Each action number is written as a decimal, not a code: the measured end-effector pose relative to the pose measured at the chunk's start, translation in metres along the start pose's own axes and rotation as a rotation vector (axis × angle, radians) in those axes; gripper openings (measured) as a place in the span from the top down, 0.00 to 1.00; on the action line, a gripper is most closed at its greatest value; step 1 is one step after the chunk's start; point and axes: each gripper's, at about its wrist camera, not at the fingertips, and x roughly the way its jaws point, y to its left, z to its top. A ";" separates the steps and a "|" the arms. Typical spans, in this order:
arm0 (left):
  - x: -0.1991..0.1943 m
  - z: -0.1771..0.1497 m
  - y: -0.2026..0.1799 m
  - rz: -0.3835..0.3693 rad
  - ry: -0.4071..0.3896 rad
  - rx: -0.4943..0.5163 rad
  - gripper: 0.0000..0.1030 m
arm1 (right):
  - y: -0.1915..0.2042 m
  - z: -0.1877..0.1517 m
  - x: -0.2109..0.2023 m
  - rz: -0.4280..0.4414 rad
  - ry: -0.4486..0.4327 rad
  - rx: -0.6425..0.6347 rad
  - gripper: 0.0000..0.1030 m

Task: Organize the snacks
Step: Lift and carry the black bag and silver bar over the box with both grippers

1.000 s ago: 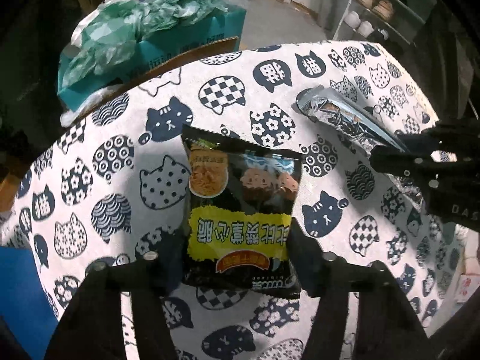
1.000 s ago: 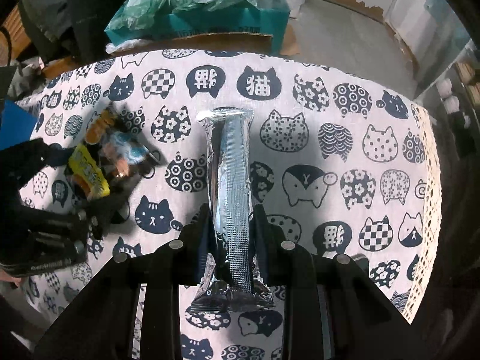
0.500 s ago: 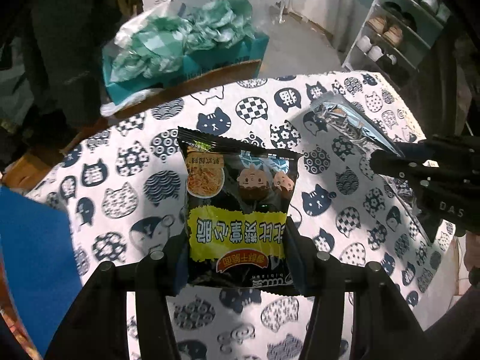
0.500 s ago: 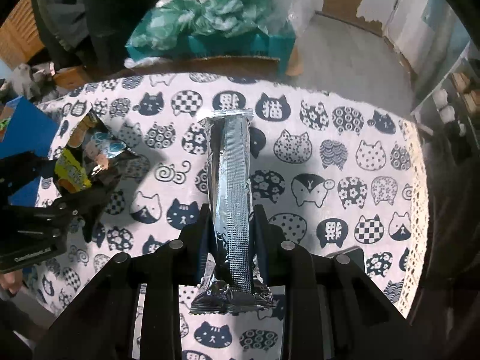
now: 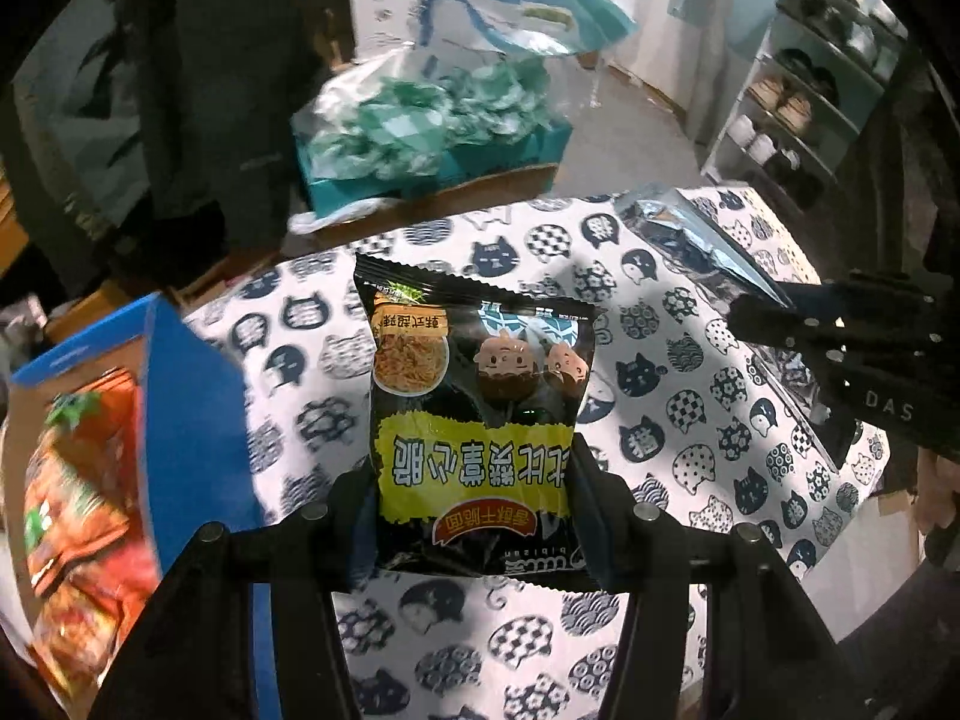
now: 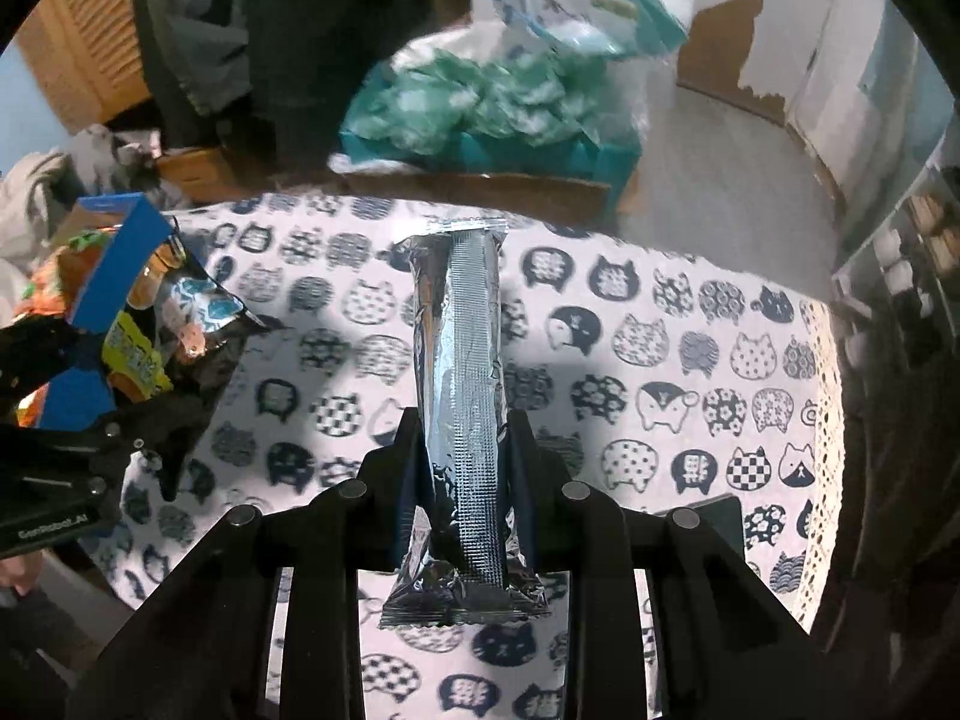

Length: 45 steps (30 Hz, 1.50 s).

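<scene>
Tabletop (image 5: pixel 690 360): covered in cat-print cloth, under both grippers.
Blue box (image 5: pixel 192 420): at the left edge, orange snack packs inside.
Black snack bag (image 5: pixel 480 414): raised above the cloth, beside the blue box, clamped in left gripper (image 5: pixel 474 516) jaws.
Silver packet (image 6: pixel 462 384): upright lengthwise, pinched in right gripper (image 6: pixel 462 468) jaws.

Glossy wrappers, matt black grippers, printed cloth

The snack bag (image 5: pixel 480 420) is shiny printed plastic film; the bar (image 6: pixel 462 396) is creased silver foil with an embossed ribbed seam. Both the left gripper (image 5: pixel 474 516) and the right gripper (image 6: pixel 459 468) look like matt black plastic with small metal screw heads. The tablecloth (image 6: pixel 660 360) is matt cat-print fabric, lace-edged. The blue box (image 5: pixel 192 396) looks like smooth card.
</scene>
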 end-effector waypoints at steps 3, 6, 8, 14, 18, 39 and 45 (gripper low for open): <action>-0.014 -0.006 0.008 0.023 -0.014 -0.008 0.46 | 0.013 -0.002 -0.008 0.014 -0.014 -0.011 0.76; -0.029 -0.011 0.015 0.029 -0.033 -0.024 0.46 | 0.023 -0.004 -0.015 0.033 -0.026 -0.007 0.76; -0.041 -0.015 0.017 0.042 -0.050 -0.024 0.46 | 0.029 -0.006 -0.019 0.049 -0.033 -0.004 0.76; -0.068 -0.033 0.020 0.059 -0.085 -0.015 0.46 | 0.053 -0.010 -0.030 0.067 -0.047 -0.042 0.76; -0.083 -0.040 0.030 0.046 -0.095 -0.054 0.46 | 0.065 -0.009 -0.035 0.083 -0.055 -0.066 0.76; -0.120 -0.063 0.076 0.075 -0.157 -0.176 0.46 | 0.144 0.015 -0.041 0.179 -0.058 -0.196 0.76; -0.130 -0.072 0.102 0.082 -0.174 -0.227 0.46 | 0.170 0.024 -0.042 0.195 -0.062 -0.230 0.76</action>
